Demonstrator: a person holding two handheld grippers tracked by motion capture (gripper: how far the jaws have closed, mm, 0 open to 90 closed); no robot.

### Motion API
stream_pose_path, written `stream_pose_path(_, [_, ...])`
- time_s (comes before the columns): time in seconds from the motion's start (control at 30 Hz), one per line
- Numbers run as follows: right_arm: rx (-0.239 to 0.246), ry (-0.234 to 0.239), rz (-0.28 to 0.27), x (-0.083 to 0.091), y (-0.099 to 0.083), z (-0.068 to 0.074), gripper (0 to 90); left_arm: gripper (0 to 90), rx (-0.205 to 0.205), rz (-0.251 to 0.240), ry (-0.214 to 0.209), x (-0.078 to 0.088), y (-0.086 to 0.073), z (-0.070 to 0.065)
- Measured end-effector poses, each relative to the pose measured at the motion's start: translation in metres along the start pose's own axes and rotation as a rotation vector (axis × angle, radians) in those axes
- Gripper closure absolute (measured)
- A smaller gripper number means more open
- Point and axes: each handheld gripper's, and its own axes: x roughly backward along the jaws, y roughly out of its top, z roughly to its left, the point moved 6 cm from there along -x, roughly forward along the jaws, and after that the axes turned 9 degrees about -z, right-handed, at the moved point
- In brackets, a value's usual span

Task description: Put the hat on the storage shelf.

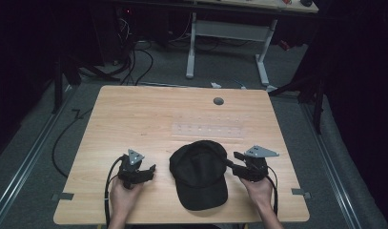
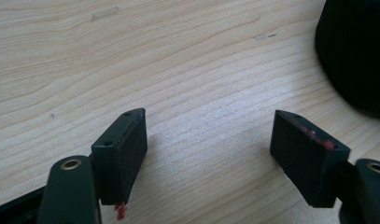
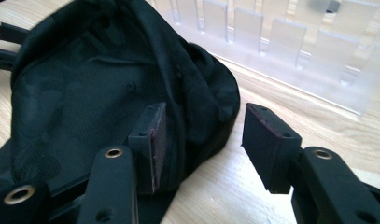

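Black fabric baseball cap (image 1: 199, 172) on the light wooden table (image 1: 134, 114), right gripper (image 3: 204, 140) straddling its edge, jaws apart, left gripper (image 2: 208, 149) open beside it.

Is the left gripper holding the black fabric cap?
No: the left gripper stands open over bare wooden table, with the black fabric cap off to one side.

Both grippers, left gripper (image 1: 143, 168) and right gripper (image 1: 235, 162), are black, each topped by a grey three-cornered plate, with brass-ringed screw holes, red-smeared pads and black trailing cables.
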Motion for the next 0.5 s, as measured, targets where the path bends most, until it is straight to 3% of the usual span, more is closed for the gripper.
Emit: stream_pose_path(0.5, [0.017, 0.027, -0.025, -0.018, 0.014, 0.012, 57.9, 27.4, 0.004, -0.001, 0.0, 0.0, 0.0, 0.0])
